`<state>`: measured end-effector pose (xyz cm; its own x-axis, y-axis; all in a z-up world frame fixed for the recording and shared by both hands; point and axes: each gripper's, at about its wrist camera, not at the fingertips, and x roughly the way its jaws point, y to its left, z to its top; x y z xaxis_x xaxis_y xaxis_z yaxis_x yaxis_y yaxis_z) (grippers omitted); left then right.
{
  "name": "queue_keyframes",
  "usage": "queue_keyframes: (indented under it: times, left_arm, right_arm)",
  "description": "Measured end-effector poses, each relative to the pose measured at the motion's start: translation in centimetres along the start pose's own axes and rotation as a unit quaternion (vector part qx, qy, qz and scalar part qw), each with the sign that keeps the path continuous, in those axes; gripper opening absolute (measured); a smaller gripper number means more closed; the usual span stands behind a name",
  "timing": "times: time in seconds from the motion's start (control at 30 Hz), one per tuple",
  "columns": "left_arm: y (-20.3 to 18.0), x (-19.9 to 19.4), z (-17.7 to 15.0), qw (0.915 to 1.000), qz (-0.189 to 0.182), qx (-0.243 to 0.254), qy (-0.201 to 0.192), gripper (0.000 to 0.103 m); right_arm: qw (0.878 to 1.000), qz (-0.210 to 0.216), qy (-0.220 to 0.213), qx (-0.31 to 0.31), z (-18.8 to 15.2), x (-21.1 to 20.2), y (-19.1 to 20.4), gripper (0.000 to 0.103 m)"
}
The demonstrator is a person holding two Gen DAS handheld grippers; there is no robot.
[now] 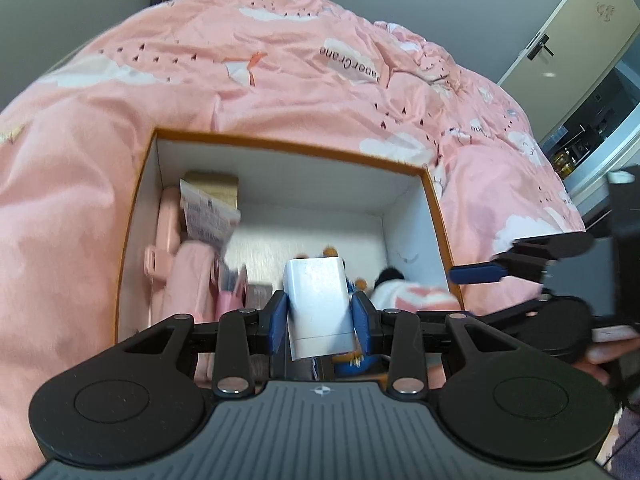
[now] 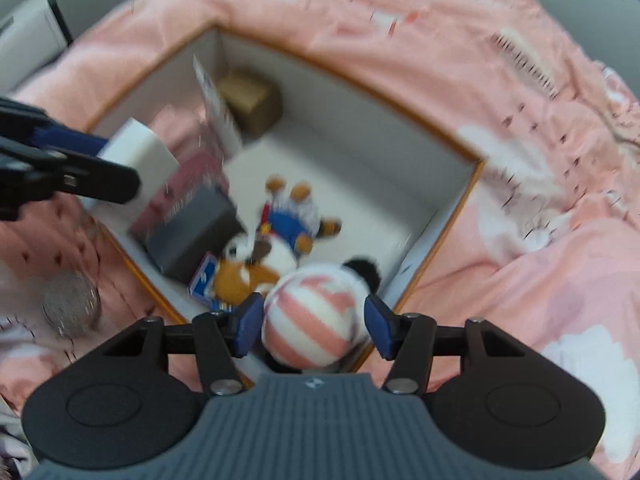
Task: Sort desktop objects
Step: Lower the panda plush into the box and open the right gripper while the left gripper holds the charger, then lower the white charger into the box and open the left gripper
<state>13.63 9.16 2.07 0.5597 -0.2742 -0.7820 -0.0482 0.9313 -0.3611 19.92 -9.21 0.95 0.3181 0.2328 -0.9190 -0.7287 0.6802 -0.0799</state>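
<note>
Above the orange-rimmed box (image 1: 434,200) on the pink bed, the left gripper (image 1: 320,316) jaws clamp a white charger block (image 1: 318,308); the right gripper (image 2: 312,326) jaws stand apart, a striped plush ball (image 2: 310,316) between them, nearly touching.

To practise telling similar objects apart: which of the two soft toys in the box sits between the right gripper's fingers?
The pink-and-white striped plush, between the right gripper's open fingers; the bear in blue overalls lies farther in, on the box floor.

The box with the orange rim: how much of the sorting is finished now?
Already inside the box: a bear plush, a dark box, a tan block. In hand: the left gripper grips a white block above it; the right gripper brackets a striped plush. Left: a shiny round object outside.
</note>
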Motion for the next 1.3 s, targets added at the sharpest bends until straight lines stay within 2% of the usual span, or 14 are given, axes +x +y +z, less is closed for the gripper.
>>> queue_keyframes:
  times: [0.07,0.17,0.3,0.47,0.63,0.9,1.0,1.13,1.3]
  left_arm:
    - [-0.1,0.5,0.8,1.0,0.002,0.003,-0.002,0.04]
    - [-0.3,1.9,2.1,0.9999,0.01,0.007,-0.001,0.04]
    - [-0.2,4.4,3.4,0.9996,0.026,0.012,0.008,0.04]
    - [-0.1,8.0,4.2,0.9966,0.073,0.031,0.022,0.04]
    - [0.0,11.0,4.2,0.9932,0.098,0.05,0.039,0.04]
    - [-1.2,14.1,3.2,0.9781,0.165,0.107,0.067,0.04]
    - [-1.2,14.6,3.0,0.9751,0.175,0.115,0.073,0.039]
    - [-1.5,13.9,3.2,0.9741,0.18,0.125,0.057,0.039]
    - [-2.3,11.4,3.4,0.977,0.162,0.133,0.038,0.039]
  right_arm:
    - [0.999,0.003,-0.033,0.021,0.1,-1.2,-0.9,0.064]
    - [0.997,0.008,-0.058,0.053,0.4,-1.6,-2.0,0.064]
    - [0.994,0.024,-0.076,0.081,0.4,-0.7,-2.5,0.064]
    - [0.99,0.035,-0.093,0.1,0.4,0.3,-2.8,0.064]
    - [0.988,0.041,-0.1,0.11,0.1,0.9,-3.2,0.064]
    - [0.986,0.044,-0.107,0.118,-0.2,1.2,-3.8,0.064]
    - [0.986,0.046,-0.108,0.119,-0.4,1.2,-3.9,0.064]
    - [0.986,0.046,-0.105,0.123,-0.7,1.2,-4.0,0.063]
    - [0.985,0.049,-0.11,0.126,-1.0,0.9,-3.9,0.063]
